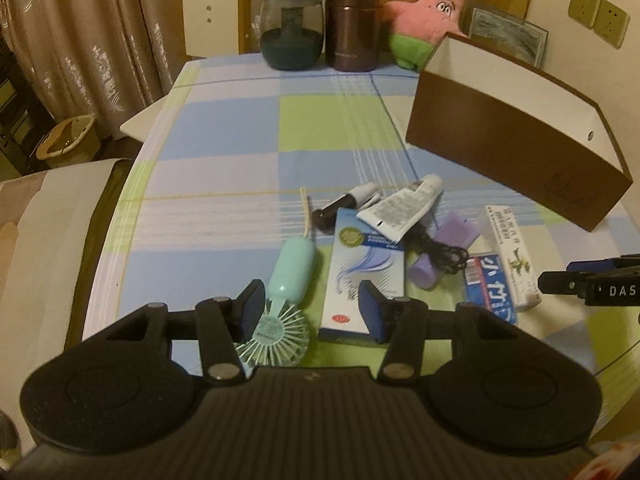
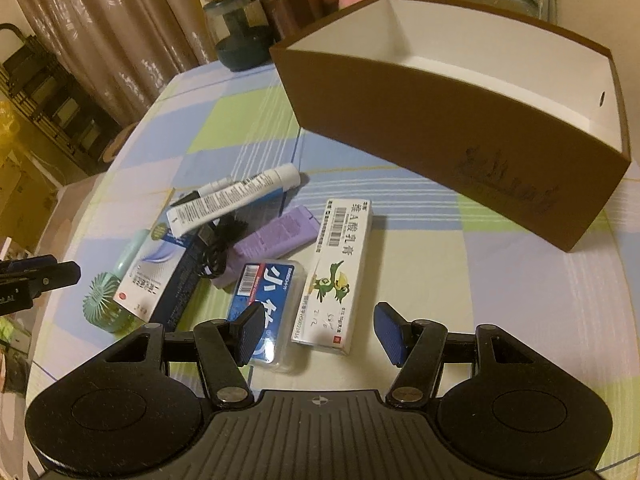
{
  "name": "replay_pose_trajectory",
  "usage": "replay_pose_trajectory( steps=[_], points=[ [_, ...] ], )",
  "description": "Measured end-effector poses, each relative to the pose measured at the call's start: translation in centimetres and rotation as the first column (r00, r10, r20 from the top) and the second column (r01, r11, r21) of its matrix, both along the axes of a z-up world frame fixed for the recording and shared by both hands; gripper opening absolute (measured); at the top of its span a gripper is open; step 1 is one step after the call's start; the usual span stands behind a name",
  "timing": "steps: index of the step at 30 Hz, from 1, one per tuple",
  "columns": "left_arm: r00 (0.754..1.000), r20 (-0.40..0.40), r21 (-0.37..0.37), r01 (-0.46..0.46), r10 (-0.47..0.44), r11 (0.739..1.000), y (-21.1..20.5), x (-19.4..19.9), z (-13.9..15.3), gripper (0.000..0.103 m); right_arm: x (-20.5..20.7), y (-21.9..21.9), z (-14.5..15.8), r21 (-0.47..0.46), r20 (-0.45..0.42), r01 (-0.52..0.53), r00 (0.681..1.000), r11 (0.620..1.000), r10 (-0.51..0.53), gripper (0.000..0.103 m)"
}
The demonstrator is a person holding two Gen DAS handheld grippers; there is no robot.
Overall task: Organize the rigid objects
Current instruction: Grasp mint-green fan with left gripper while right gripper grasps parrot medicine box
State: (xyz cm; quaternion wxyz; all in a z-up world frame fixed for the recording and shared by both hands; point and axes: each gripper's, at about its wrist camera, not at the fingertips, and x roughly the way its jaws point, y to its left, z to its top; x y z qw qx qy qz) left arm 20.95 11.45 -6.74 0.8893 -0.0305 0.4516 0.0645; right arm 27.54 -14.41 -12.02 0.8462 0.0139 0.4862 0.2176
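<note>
A pile of small items lies on the checked tablecloth [image 1: 224,132]: a mint hand fan [image 1: 286,280], a white-and-blue box [image 1: 362,276], a white tube [image 1: 404,206], a purple case [image 1: 442,250], a blue pack [image 2: 270,300] and a white ointment box [image 2: 340,268]. My left gripper [image 1: 312,312] is open just above the fan head and the white-and-blue box. My right gripper [image 2: 318,332] is open over the near ends of the blue pack and the ointment box. A brown box with a white, empty inside [image 2: 480,60] stands behind the pile.
At the table's far edge stand a dark glass jar [image 1: 291,28], a brown canister [image 1: 352,24] and a pink plush star [image 1: 428,20]. A black cable [image 1: 444,254] lies on the purple case. A white chair [image 1: 214,8] stands beyond the table.
</note>
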Motion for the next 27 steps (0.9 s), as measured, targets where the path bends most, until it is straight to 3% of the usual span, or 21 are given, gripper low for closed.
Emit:
replay_pose_trajectory(
  steps=[16,25,27],
  points=[
    [0.997,-0.061,0.003,-0.038,0.038,0.999,2.0,0.5,-3.2,0.048,1.5,1.3,-3.2,-0.081,-0.015,0.019,1.0,0.997,-0.02,0.06],
    [0.997,-0.076,0.009,-0.004,0.005,1.0,2.2,1.1,-4.2,0.048,2.5,2.4,-4.2,-0.118,-0.015,0.032,0.999,0.993,-0.034,0.06],
    [0.997,-0.078,0.009,0.009,-0.008,1.0,2.1,1.3,-4.3,0.048,2.6,2.6,-4.3,-0.121,-0.011,0.027,1.0,0.992,-0.029,0.055]
  ],
)
